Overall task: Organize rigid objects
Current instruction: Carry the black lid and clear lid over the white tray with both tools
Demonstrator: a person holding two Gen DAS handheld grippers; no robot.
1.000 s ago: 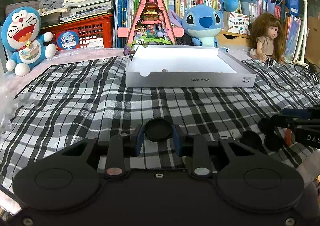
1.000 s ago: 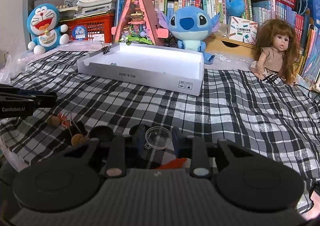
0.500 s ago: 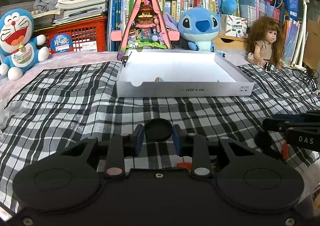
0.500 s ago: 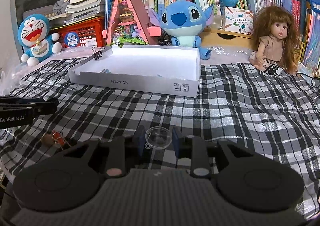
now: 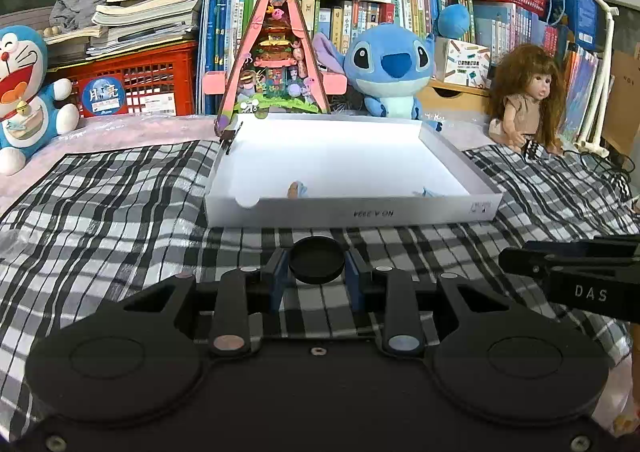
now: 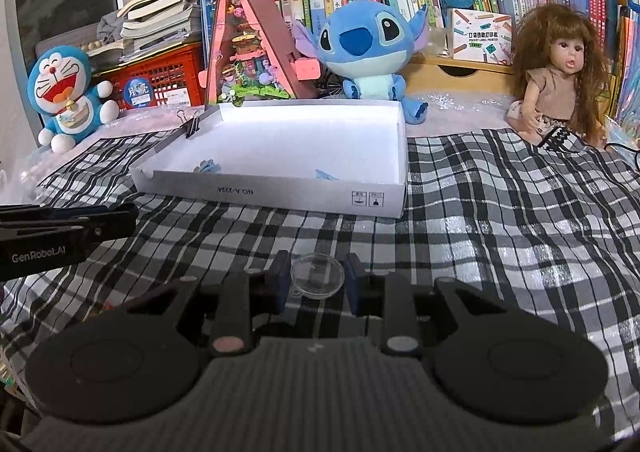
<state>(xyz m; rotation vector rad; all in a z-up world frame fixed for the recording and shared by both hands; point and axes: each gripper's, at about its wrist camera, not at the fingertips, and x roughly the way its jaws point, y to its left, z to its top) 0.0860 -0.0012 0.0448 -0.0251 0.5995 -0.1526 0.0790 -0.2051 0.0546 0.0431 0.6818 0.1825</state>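
Black round cap (image 5: 317,260) sits clamped between the blue pads of my left gripper (image 5: 316,272), held clear above the checked cloth (image 5: 120,212) that covers the bench, its flat face tilted toward the camera. My right gripper (image 6: 317,278) is closed in the same way on a clear plastic dome lid (image 6: 317,275), whose small tab pokes out at about 7 o'clock from its rim. In the left wrist view the white cardboard tray (image 5: 352,214) lies at 12 o'clock from the cap, near but not touching, with its printed front wall facing me; two small bluish items rest inside against that wall, one (image 5: 297,190) near the middle and one (image 5: 430,193) toward 3 o'clock, too small to identify. A black binder clip (image 6: 192,124) grips the tray's far corner at 10 o'clock in the right wrist view. My right gripper's dark body shows at 3 o'clock in the left view, and my left gripper's body shows at 9 o'clock in the right view, so both tools are side by side in front of the tray. Behind the tray stand a pink triangular toy house (image 5: 276,64), a blue plush alien (image 5: 390,68), a long-haired doll (image 5: 526,96) at 2 o'clock, and a blue cat plush (image 5: 24,92) at 10 o'clock.
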